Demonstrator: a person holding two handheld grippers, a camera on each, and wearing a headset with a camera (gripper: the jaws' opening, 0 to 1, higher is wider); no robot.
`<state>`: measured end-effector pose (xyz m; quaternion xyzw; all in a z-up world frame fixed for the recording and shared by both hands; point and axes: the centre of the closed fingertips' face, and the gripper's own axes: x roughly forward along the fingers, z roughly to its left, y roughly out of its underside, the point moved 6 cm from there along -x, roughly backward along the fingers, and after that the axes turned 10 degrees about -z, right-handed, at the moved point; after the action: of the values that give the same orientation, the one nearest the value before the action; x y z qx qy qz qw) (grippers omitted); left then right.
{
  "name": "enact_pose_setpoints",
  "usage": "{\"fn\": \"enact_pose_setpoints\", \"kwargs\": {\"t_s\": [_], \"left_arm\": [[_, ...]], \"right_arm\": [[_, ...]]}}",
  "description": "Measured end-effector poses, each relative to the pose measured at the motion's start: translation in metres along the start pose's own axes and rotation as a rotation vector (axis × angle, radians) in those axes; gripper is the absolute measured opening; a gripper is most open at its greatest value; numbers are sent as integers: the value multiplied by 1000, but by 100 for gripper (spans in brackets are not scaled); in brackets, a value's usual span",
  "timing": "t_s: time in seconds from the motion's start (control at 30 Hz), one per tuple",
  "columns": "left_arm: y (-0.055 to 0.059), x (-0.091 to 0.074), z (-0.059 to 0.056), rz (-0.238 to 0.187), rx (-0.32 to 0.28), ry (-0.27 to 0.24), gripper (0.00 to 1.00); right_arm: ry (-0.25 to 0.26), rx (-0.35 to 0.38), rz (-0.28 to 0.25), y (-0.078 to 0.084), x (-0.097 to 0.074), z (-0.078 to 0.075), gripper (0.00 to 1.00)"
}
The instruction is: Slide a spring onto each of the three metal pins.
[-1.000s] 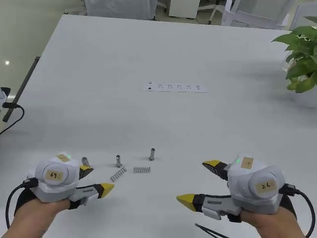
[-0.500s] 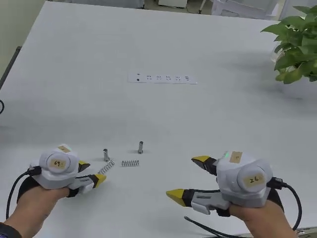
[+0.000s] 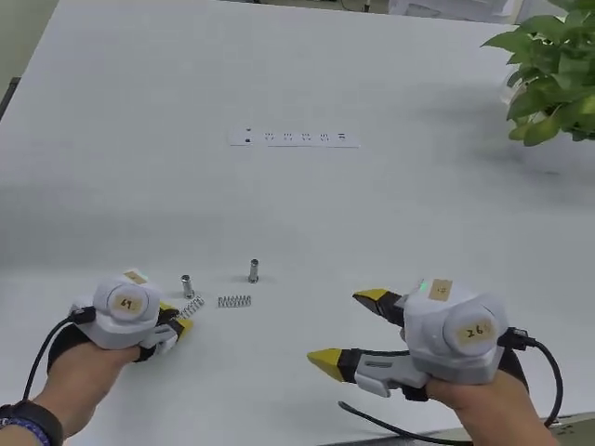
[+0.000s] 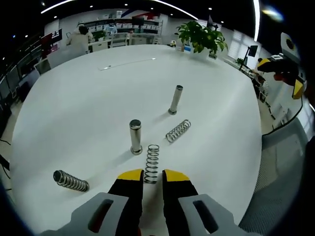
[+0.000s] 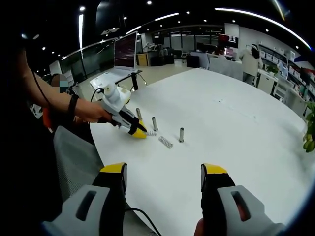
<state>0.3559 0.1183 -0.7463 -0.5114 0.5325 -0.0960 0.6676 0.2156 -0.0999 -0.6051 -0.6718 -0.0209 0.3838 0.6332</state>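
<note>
Spring (image 4: 152,160) looks light and squashy; I'd pinch gently mid-coil. Left gripper (image 4: 152,173) narrowly flanks its end, whether clamped I cannot tell; right gripper (image 5: 163,168) gapes.

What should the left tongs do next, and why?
Probably close on the spring. Its near end lies between the tips of the left tongs, which look slightly apart, so it seems not yet gripped. A bare upright pin stands just beyond it, a likely place to take it. The right tongs are wide open, well away from the parts.

white table (image 3: 418,214), flat socket strip (image 3: 295,138) mid-table, leafy plant (image 3: 548,56) at far right
</note>
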Motion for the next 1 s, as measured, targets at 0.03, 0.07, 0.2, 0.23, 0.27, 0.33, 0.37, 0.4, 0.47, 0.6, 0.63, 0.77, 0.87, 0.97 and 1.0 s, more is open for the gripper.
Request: {"fn": "enact_pose_setpoints", "kwargs": {"t_s": [0.03, 0.07, 0.2, 0.23, 0.27, 0.33, 0.37, 0.4, 0.47, 0.6, 0.63, 0.77, 0.87, 0.97, 1.0], "left_arm": [[0, 0, -1, 6, 1, -2, 7], [-1, -1, -2, 4, 5, -1, 6], [-2, 3, 0, 4, 16, -5, 3], [-2, 2, -1, 6, 15, -5, 3], [-1, 1, -1, 8, 14, -4, 3], [1, -2, -4, 8, 12, 0, 3], [3, -5, -4, 8, 11, 0, 3], [4, -8, -4, 5, 8, -1, 3], [5, -15, -6, 0, 2, -3, 3], [10, -27, -6, -6, 0, -11, 3], [11, -31, -6, -7, 2, -16, 3], [15, -43, -6, -13, -14, -30, 3], [18, -51, -5, -18, -25, -39, 3], [23, -60, -5, -20, -28, -49, 3], [24, -63, -5, -21, -31, -51, 3]], "right_arm": [[0, 1, 1, 0, 0, 0, 59], [-1, 2, 2, 1, 0, 0, 59], [-5, 0, 6, 1, 1, 1, 59], [-6, 0, 5, 1, 1, 1, 59], [-5, 0, 5, 1, 1, 1, 59], [-5, 1, 3, 1, 1, 0, 59], [-6, 2, 3, 2, 1, 1, 59], [-8, 1, 3, 2, 2, 1, 59], [-13, -2, 5, 3, 3, 1, 59], [-31, -6, 10, 5, 7, 5, 59], [-36, -7, 9, 5, 8, 6, 59], [-47, -8, 3, 4, 12, 10, 58], [-54, -8, -2, 2, 14, 12, 58], [-60, -13, -6, 0, 15, 14, 58], [-61, -13, -7, 0, 15, 14, 58]]}}
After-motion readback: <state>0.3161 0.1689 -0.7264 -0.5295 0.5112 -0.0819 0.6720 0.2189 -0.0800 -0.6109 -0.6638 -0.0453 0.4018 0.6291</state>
